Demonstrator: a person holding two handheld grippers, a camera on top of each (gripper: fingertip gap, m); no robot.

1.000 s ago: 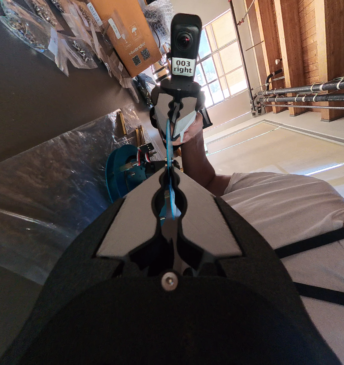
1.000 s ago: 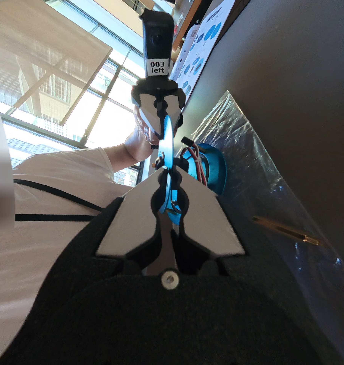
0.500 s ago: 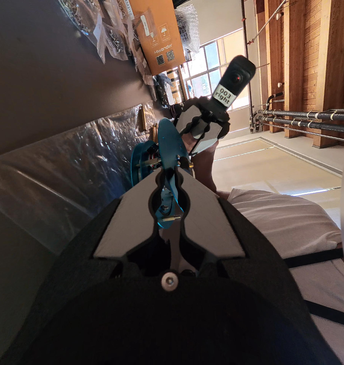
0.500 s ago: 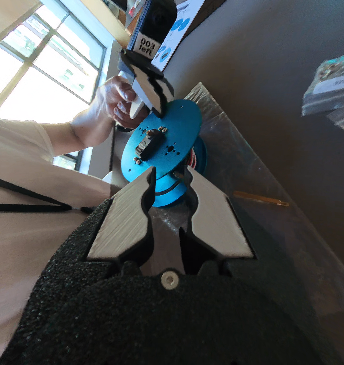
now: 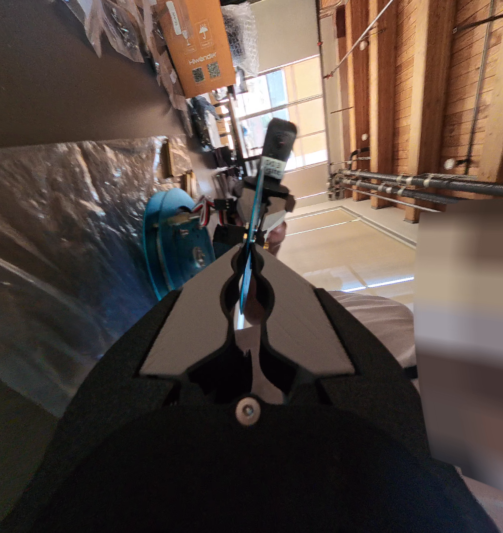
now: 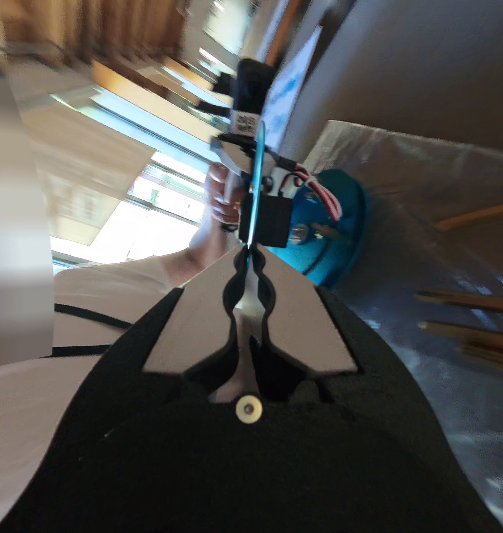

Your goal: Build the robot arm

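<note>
**Both grippers pinch 1 thin blue plate from opposite ends**

Left wrist view: the left gripper (image 5: 249, 251) has its jaws pressed onto the near edge of a thin blue plate (image 5: 254, 210), seen edge-on and held up off the dark table (image 5: 57, 95); the right gripper (image 5: 263, 215) faces it from the far end, a hand (image 5: 275, 235) behind it, jaws closed on the same plate; a black block (image 5: 228, 235) sits on the plate's table side, and red, white and black wires (image 5: 207, 209) run from it to a blue round base (image 5: 169, 239); the base rests on clear plastic sheeting (image 5: 57, 219) spread over the table; an orange cardboard box (image 5: 197, 46) and clear bags of small parts (image 5: 117, 26) lie toward the table's far end.

Right wrist view, blurred by motion: the right gripper (image 6: 249, 245) clamps the plate's (image 6: 257, 187) near edge; the left gripper (image 6: 254, 160) grips the opposite edge, a hand (image 6: 223, 199) beside it; the black block (image 6: 269, 222) is fixed against the plate; the wires (image 6: 322, 193) lead to the blue base (image 6: 342, 233) on the sheeting (image 6: 417, 187); brass-coloured rods (image 6: 475, 314) lie on the sheeting near the right edge.
</note>
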